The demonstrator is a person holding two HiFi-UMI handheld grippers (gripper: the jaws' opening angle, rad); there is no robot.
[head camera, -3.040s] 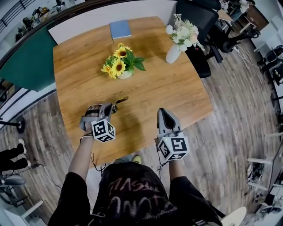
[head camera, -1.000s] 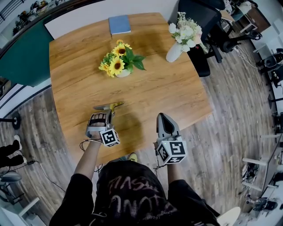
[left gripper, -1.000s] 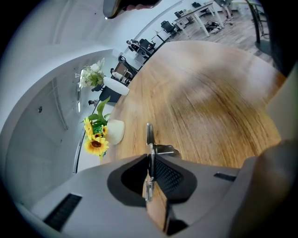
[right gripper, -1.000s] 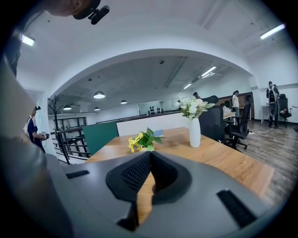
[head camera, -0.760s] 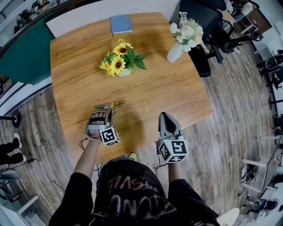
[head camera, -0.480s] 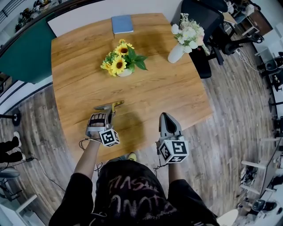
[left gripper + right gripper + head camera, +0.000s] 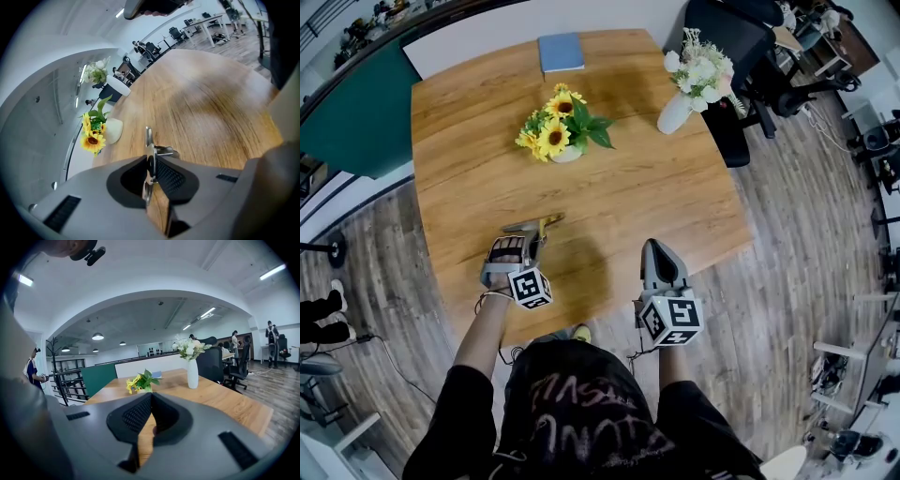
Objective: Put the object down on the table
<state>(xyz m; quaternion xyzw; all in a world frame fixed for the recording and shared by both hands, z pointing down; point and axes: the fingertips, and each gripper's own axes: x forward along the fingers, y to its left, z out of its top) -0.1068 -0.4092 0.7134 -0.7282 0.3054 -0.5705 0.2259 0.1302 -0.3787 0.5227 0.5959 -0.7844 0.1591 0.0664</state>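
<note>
Metal, thin and flat: the small object (image 7: 149, 143) is pinched between the jaws of my left hand-held gripper (image 7: 530, 236) and pokes out past their tips. It hangs over the wooden counter (image 7: 656, 197), on the near side of the sunflower pot (image 7: 565, 156). I cannot tell if it touches the wood. My right hand-held gripper (image 7: 655, 247), nearer than the pot and to its right, is closed and empty.

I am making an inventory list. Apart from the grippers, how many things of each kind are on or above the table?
Vases of flowers: 2 (sunflowers, white flowers)
Blue book: 1
Metal tool: 1
Total: 4
</note>
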